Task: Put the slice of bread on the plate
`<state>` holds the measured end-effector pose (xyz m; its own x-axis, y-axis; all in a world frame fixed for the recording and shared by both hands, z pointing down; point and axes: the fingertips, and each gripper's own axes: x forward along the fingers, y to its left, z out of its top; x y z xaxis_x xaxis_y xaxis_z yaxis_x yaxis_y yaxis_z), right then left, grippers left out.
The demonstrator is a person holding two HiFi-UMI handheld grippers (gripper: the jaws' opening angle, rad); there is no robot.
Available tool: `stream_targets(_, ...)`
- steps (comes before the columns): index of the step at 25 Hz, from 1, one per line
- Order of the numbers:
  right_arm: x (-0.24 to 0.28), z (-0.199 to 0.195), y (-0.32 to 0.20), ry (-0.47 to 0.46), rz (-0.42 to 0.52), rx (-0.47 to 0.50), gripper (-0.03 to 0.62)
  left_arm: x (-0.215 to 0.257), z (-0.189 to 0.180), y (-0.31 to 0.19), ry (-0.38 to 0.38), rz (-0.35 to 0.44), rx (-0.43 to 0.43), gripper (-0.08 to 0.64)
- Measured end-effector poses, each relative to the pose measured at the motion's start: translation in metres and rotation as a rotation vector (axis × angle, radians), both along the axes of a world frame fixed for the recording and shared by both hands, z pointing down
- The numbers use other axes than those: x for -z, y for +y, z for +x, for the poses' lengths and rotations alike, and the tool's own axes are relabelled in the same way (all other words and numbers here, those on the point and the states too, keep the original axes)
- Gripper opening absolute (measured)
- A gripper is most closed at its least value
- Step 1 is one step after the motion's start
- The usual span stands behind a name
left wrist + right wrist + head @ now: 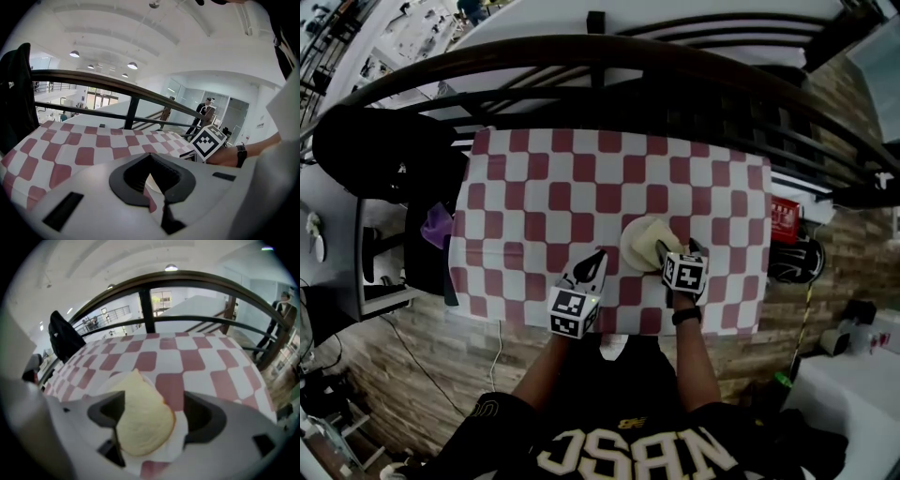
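A pale slice of bread (143, 420) lies on a white plate (180, 442) on the red-and-white checked tablecloth (581, 187). My right gripper (154, 417) hangs just over it with its jaws wide apart. The slice shows between them and neither pad presses on it. In the head view the plate (628, 247) with the bread (651, 238) sits right of the table's middle, near the front edge, with the right gripper (679, 248) at its near right side. My left gripper (598, 257) rests to the plate's left, shut and empty, and its joined jaws (151, 180) point across the cloth.
A dark curved railing (609, 56) runs behind the table. A black bag (375, 155) and a purple item (438, 225) sit on a chair at the left. A red object (784, 221) lies past the right edge. A person (206, 111) stands far off on the stairs.
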<state>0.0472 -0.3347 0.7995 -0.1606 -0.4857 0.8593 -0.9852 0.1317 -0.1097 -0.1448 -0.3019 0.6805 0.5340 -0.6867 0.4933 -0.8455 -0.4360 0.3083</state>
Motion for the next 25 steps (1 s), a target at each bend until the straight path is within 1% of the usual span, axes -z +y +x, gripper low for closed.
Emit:
stream_targets(4,0.026,0.003,-0.007,-0.010,0.063,0.002,0.383,0.017,-0.010,-0.010,0.013,0.026,0.037,0.020)
stream_targets(7,0.064,-0.006,-0.010,-0.024,0.156,0.032,0.382,0.036,-0.019,-0.016,0.030,0.061,0.071,0.020)
stream_targets(11,0.131,-0.034,-0.015,-0.112,0.311,0.103,0.379,0.072,-0.020,-0.025,0.073,0.138,0.103,0.020)
stream_targets(13,0.166,-0.049,-0.015,-0.155,0.383,0.134,0.360,0.091,-0.016,-0.030,0.088,0.186,0.110,0.020)
stream_targets(14,0.184,-0.056,-0.013,-0.170,0.421,0.145,0.332,0.101,-0.015,-0.032,0.093,0.207,0.112,0.020)
stream_targets(16,0.218,-0.067,-0.010,-0.193,0.500,0.162,0.228,0.123,-0.012,-0.035,0.099,0.256,0.108,0.020)
stream_targets(19,0.262,-0.081,-0.009,-0.218,0.613,0.184,0.135,0.162,-0.012,-0.040,0.088,0.353,0.094,0.020)
stream_targets(23,0.306,-0.095,-0.007,-0.241,0.729,0.202,0.056,0.209,-0.022,-0.038,0.073,0.467,0.100,0.020)
stream_targets(25,0.321,-0.101,-0.007,-0.237,0.763,0.213,0.033,0.222,-0.026,-0.035,0.063,0.501,0.103,0.020)
